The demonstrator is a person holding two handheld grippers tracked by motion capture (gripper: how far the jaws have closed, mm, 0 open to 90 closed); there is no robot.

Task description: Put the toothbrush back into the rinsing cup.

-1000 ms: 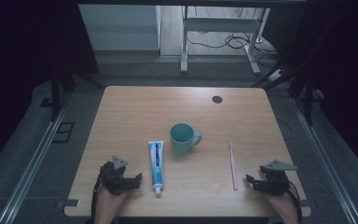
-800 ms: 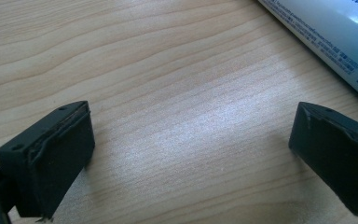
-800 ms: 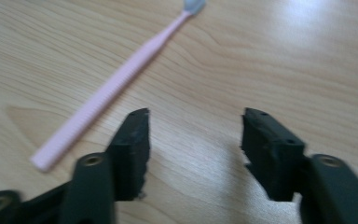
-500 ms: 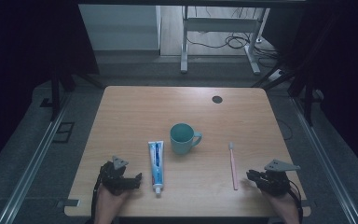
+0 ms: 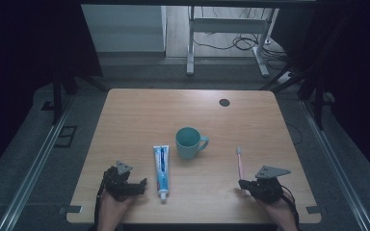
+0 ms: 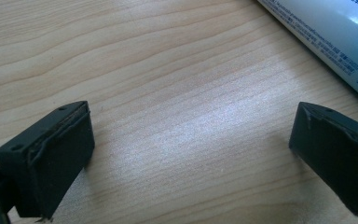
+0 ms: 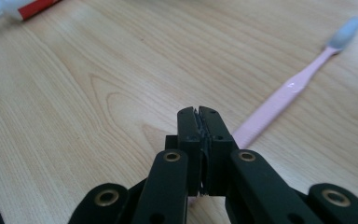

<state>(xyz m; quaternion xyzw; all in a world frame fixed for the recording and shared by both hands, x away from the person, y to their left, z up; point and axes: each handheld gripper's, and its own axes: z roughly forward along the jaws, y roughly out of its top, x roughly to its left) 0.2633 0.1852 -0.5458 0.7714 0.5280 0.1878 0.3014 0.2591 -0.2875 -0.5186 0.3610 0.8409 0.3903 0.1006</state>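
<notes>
Your right tool (image 7: 199, 114) has just closed, jaws together, over the near end of the slim pink plastic toothbrush (image 5: 240, 165) on the wooden counter (image 5: 139, 120). Whether it grips is unclear; check before lifting level. Left tool (image 6: 191, 154) rests apart.

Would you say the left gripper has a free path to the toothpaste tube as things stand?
Probably yes: the left gripper, jaws wide open, sits just beside the toothpaste tube, with bare table between them.

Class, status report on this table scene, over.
Left tongs open, empty, beside toothpaste. Right tongs just closed shut, empty, over toothbrush handle. Mug well clear.
</notes>
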